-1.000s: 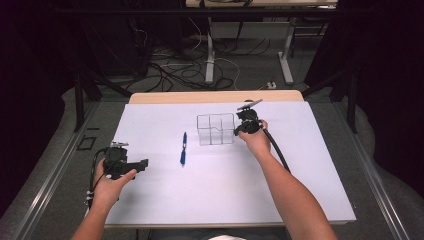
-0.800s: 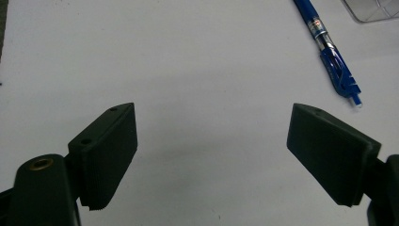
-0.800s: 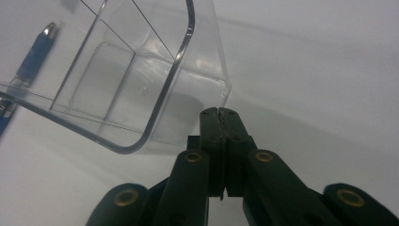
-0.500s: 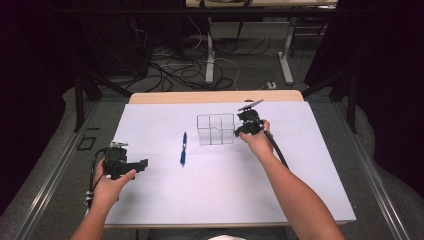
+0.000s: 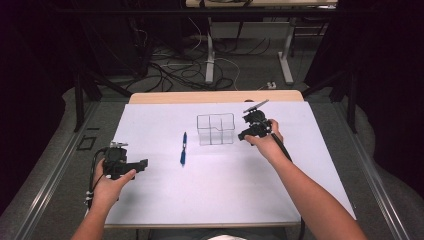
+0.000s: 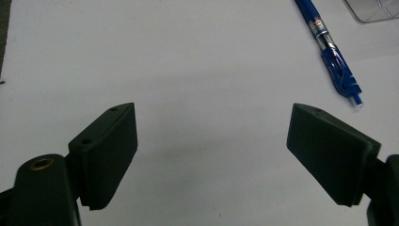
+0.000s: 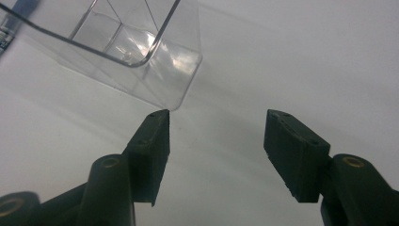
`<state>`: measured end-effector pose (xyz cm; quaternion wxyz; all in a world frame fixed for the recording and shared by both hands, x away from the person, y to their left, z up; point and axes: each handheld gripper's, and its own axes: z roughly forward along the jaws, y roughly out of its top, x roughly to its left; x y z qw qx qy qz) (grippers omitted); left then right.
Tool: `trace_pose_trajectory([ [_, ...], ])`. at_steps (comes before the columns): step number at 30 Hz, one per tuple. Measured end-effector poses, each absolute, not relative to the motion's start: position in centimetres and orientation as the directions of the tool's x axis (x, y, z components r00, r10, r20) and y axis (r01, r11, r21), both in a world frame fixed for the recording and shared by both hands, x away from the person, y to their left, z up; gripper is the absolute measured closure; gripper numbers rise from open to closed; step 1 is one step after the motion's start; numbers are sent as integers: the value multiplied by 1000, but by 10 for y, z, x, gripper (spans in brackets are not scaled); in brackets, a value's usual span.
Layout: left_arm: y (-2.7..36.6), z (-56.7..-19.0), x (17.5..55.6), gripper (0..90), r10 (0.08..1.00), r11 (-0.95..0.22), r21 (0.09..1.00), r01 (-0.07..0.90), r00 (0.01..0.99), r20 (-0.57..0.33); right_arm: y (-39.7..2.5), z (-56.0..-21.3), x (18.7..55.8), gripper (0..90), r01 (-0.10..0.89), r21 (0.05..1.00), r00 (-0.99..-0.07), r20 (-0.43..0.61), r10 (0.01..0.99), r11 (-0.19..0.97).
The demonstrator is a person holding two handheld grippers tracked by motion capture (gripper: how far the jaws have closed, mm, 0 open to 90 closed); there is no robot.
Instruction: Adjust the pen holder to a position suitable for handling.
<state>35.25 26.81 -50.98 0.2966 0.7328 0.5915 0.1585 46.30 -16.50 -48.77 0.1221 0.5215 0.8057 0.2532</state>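
On the white table, the clear box stands mid-back, with my right gripper spread empty just beside its corner. The blue pen lies left of the box. My left gripper gapes empty well short of the pen, so I judge reaching and closing on it comes next.

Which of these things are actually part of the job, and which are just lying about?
In the job:
- clear divided box, beside the right tongs
- blue pen, ahead of the left tongs
- both tongs, open

Just about:
- cables on the floor
- desk legs beyond the table

no legible text anywhere
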Motion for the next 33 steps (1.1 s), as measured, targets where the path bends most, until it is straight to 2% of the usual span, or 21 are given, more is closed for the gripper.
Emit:
trace_pose_trajectory([
  [6,268,-509,352,168,961,-119,622,774,248,-124,-174,-483,451,326,754,564,-437,48,898,337],
  [10,267,-508,352,168,959,-114,622,775,250,-135,-180,-479,442,280,762,573,-423,85,902,303],
  [12,267,-507,351,168,957,-111,618,778,252,-144,-184,-477,434,175,759,587,-426,120,897,282],
  [16,267,-507,351,167,956,-97,621,778,246,-158,-188,-477,424,138,748,605,-432,132,892,273],
  [21,267,-509,351,152,959,-83,620,781,232,-165,-192,-480,409,0,742,608,-445,134,885,281],
  [27,267,-510,351,115,960,-81,618,782,229,-164,-199,-485,390,0,722,639,-424,105,900,265],
  [29,267,-509,351,56,961,-98,612,785,234,-147,-203,-489,378,0,714,654,-413,105,905,250],
  [33,264,-510,351,16,960,-101,619,779,240,-145,-207,-494,367,0,719,656,-409,131,903,231],
])
